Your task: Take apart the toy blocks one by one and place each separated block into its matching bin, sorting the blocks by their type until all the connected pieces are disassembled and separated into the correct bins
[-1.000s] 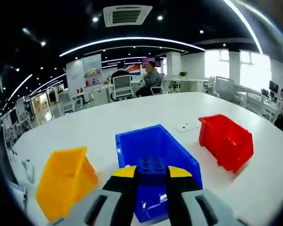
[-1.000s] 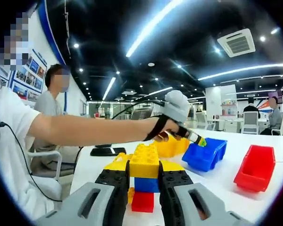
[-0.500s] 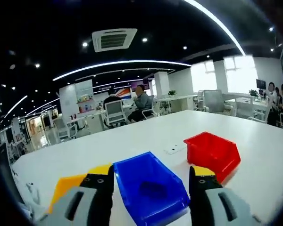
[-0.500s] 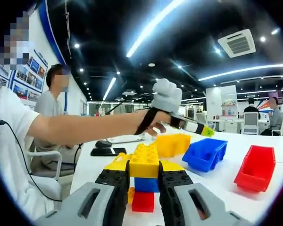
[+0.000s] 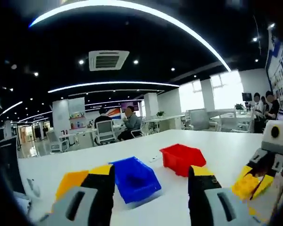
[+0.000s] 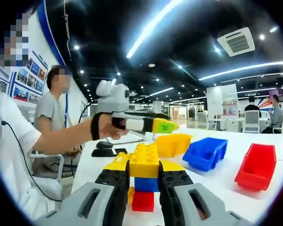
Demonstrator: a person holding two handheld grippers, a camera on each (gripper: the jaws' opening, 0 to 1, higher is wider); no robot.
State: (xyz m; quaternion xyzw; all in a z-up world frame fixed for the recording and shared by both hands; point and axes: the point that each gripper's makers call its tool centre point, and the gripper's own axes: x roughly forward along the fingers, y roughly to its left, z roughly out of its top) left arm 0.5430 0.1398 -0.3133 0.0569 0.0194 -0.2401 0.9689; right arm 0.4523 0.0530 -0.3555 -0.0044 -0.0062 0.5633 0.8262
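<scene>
My left gripper (image 5: 150, 178) stands open and empty above the white table (image 5: 217, 155), with the blue bin (image 5: 134, 178) between its jaws further off. A dark shape lies inside that bin. The red bin (image 5: 181, 157) sits to its right, the yellow bin (image 5: 70, 181) to its left. My right gripper (image 6: 144, 178) is shut on a stack of blocks: yellow block (image 6: 144, 160) on top, blue block (image 6: 146, 184) under it, red block (image 6: 142, 201) lowest. In the right gripper view the left gripper (image 6: 164, 125) hovers over the table, held by a hand.
The yellow bin (image 6: 173, 143), blue bin (image 6: 205, 153) and red bin (image 6: 257, 165) stand in a row past the stack. A black device (image 6: 108, 151) lies on the table at left. A person (image 6: 54, 106) sits behind it; others sit at far desks.
The left gripper was shut on a blue block over the blue bin, then opened and let it drop in. It has since pulled back and up. The right gripper and stack stayed still.
</scene>
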